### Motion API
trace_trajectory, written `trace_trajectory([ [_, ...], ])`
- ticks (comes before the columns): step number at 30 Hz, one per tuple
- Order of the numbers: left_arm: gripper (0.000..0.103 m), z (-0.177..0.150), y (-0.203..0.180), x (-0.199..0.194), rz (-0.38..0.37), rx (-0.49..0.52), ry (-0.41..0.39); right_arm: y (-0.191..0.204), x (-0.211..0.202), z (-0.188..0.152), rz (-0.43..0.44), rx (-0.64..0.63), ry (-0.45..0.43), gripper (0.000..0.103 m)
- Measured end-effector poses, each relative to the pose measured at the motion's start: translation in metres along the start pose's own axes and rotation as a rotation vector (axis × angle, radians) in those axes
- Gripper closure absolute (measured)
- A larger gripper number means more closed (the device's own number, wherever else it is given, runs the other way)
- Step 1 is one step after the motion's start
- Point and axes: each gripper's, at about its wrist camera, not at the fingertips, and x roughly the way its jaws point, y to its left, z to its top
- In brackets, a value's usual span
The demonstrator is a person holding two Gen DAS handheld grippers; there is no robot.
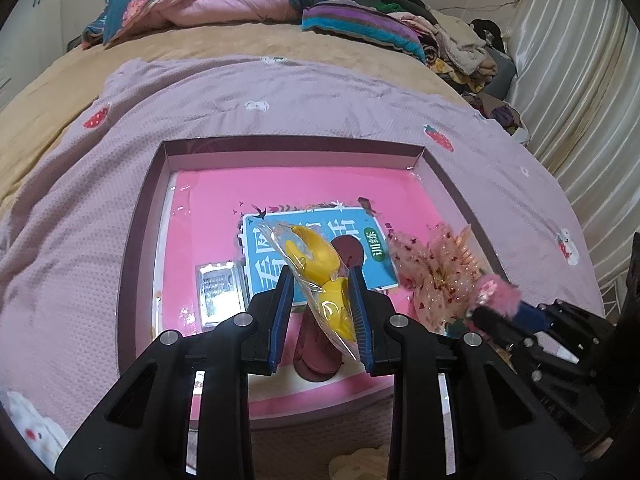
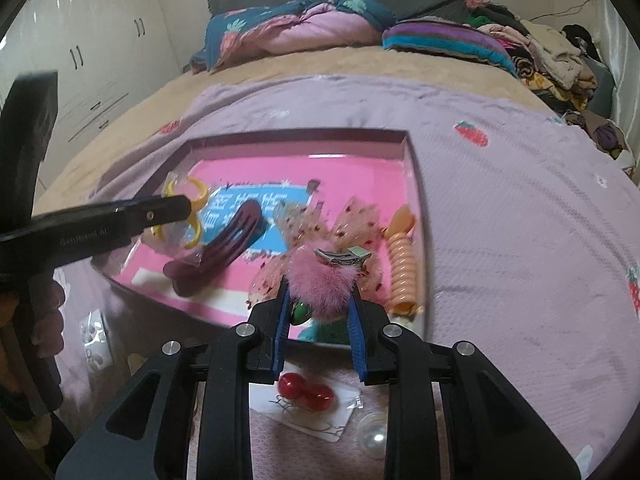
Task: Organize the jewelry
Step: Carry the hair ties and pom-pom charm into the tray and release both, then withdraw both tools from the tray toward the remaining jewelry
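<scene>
Above the pink-lined box (image 1: 452, 184): left gripper (image 1: 322, 312) clamps bagged yellow hair clip (image 1: 320, 276), long axis tilted across its jaws, box floor directly below. Right gripper (image 2: 320, 308), nearer the box's front edge, pinches pink fluffy clip (image 2: 322, 280).

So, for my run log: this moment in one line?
left gripper: holds bagged yellow clip | right gripper: holds pink fluffy clip | both over tray

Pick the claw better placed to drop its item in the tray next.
Probably left. The left claw holds the bagged yellow clip over open tray floor by the maroon clip. The right claw holds its pink pompom clip over the crowded near edge.
</scene>
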Motion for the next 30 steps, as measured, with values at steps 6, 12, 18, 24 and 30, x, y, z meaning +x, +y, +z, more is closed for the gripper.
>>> trace_trajectory([
  [6, 0.082, -0.002, 0.003, 0.001, 0.005, -0.011, 0.000, 0.006, -0.001, -0.005, 0.036, -0.010, 0.016, 0.067],
  [12, 0.082, -0.002, 0.005, -0.001, 0.011, -0.020, -0.001, 0.005, -0.025, -0.008, 0.065, 0.005, -0.014, 0.052],
  [18, 0.071, -0.003, 0.006, -0.016, 0.011, -0.031, -0.019, -0.015, -0.068, -0.010, 0.053, 0.064, -0.091, 0.042],
  [24, 0.058, -0.004, 0.009, -0.043, 0.012, -0.055, -0.050, -0.030, -0.105, -0.012, 0.003, 0.074, -0.162, 0.037],
  [30, 0.039, -0.007, 0.012, -0.072, 0.014, -0.078, -0.090, -0.040, -0.127, -0.013, -0.003, 0.104, -0.206, 0.036],
])
